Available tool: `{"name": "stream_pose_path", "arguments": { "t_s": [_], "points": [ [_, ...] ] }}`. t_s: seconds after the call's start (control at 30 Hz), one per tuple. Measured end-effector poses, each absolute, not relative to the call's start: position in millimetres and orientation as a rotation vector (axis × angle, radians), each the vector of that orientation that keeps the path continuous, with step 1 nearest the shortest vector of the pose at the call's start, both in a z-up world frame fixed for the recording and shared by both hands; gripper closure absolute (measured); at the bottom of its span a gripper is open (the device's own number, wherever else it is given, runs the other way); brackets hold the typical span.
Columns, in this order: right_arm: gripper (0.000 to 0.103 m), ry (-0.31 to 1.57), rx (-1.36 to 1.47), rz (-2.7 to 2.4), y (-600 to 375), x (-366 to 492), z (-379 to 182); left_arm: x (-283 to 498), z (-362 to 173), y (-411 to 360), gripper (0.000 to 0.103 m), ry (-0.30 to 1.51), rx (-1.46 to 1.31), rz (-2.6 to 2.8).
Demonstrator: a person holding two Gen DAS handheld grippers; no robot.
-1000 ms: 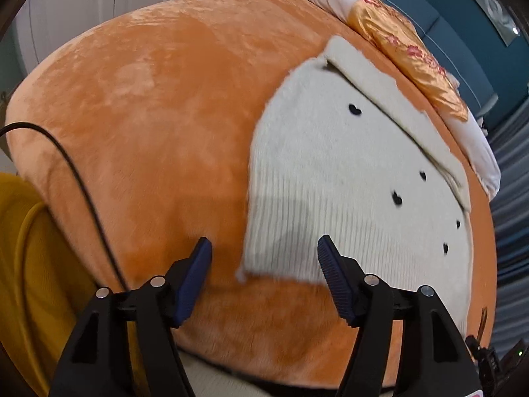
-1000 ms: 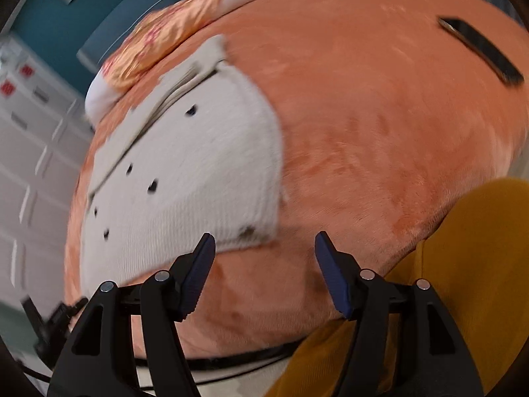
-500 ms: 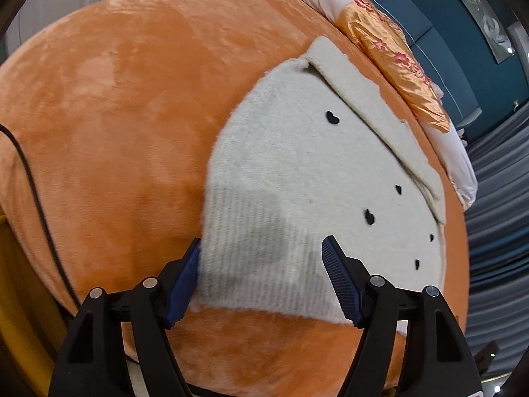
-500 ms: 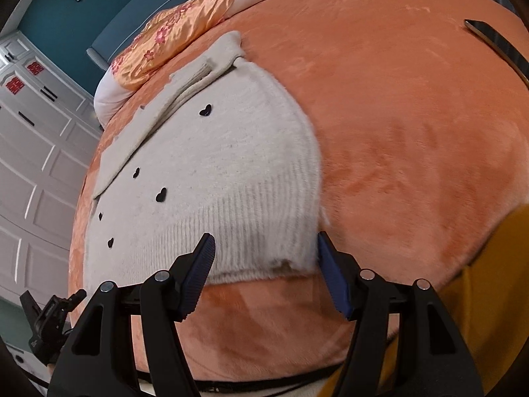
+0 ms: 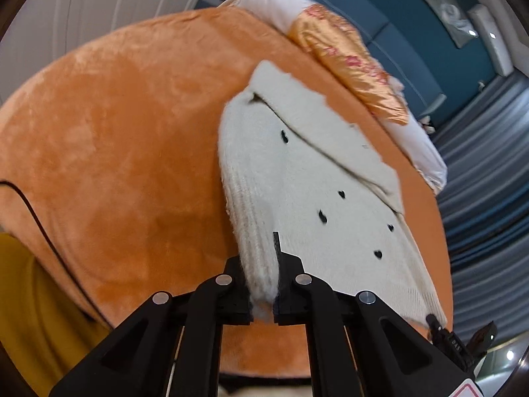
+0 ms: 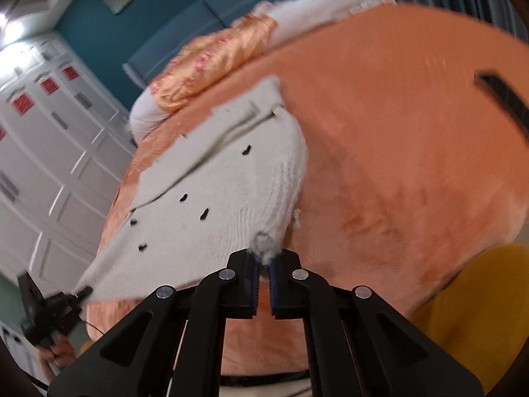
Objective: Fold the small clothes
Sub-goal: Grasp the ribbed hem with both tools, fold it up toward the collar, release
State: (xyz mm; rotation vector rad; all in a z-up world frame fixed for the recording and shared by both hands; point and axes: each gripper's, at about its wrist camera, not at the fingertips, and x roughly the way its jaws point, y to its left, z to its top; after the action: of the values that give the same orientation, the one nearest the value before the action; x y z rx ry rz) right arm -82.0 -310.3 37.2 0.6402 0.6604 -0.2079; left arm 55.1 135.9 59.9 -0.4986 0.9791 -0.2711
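Note:
A small cream knit sweater with little black hearts lies on an orange plush bed cover. My left gripper is shut on the sweater's near left hem corner and lifts that edge off the cover. In the right wrist view the same sweater shows, and my right gripper is shut on its near right hem corner, which bunches between the fingers. The sweater's far part with the folded sleeve still rests flat on the cover.
An orange floral satin pillow on white bedding lies beyond the sweater. A black flat object lies on the cover at the right. A black cable runs over the cover's left edge. Mustard fabric is near the bed's front.
Both grippers moved forward onto the sweater's near hem and closed on its two corners. The hem edge is now raised off the cover.

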Motion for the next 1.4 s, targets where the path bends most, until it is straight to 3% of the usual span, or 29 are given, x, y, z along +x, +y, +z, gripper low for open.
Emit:
{"name": "stream_pose_path", "arguments": {
  "t_s": [0.17,0.43,0.6,0.9,1.03,1.4],
  "points": [
    [0.100,0.695,0.516,-0.178,-292,-129,60,2,84,147,0.099,0.991,-0.439,-0.297],
    [0.100,0.927,0.394,-0.084,-242,-224,47,-105,74,158,0.099,1.172,-0.290,-0.307],
    [0.100,0.980,0.353,-0.046,-226,-242,49,-122,84,160,0.099,1.180,-0.241,-0.285],
    [0.100,0.570,0.320,-0.181,-287,-137,99,1,135,136,0.098,0.823,-0.246,-0.280],
    [0.100,0.481,0.320,-0.226,-305,-66,99,66,142,119,0.098,0.700,-0.254,-0.249],
    [0.099,0.520,0.407,-0.307,-341,73,49,221,66,80,0.098,0.792,-0.289,-0.132]
  ]
}}
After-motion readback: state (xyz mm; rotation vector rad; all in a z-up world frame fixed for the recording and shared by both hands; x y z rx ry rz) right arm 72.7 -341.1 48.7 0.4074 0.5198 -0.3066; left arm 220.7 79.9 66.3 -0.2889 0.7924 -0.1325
